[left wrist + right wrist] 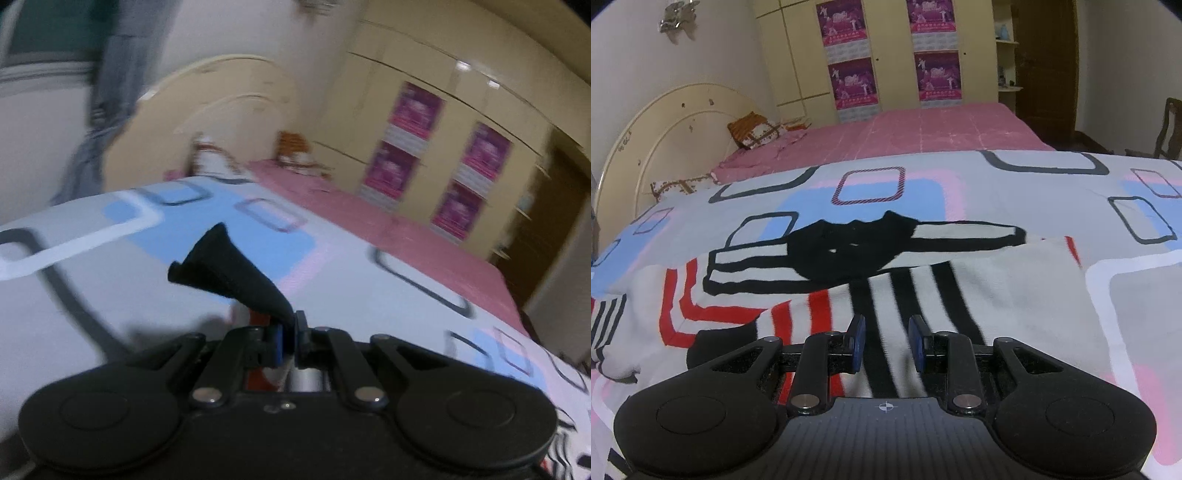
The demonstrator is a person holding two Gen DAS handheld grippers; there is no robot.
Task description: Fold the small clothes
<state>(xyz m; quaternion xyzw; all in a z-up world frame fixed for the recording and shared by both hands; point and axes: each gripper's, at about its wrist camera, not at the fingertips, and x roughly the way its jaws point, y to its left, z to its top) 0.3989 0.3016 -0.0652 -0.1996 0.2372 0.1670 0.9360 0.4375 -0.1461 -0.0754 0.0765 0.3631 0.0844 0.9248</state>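
A small white knit garment (997, 288) with black and red stripes lies spread on the patterned bedsheet (1126, 295). Its black patch (849, 251) and striped sleeves lie at the far side. In the left wrist view my left gripper (290, 325) is shut on a black edge of the garment (225, 266), which stands up in a cone lifted above the sheet (74, 295). That view is blurred by motion. My right gripper (886, 332) hovers low over the garment's black stripes, its fingers apart with nothing pinched between them.
Beyond the patterned sheet lies a pink bed cover (942, 129) with pillows (757, 129) against a cream headboard (665, 122). A wardrobe with purple posters (849, 74) stands behind. A brown door (1045, 66) and a chair (1167, 125) are at the right.
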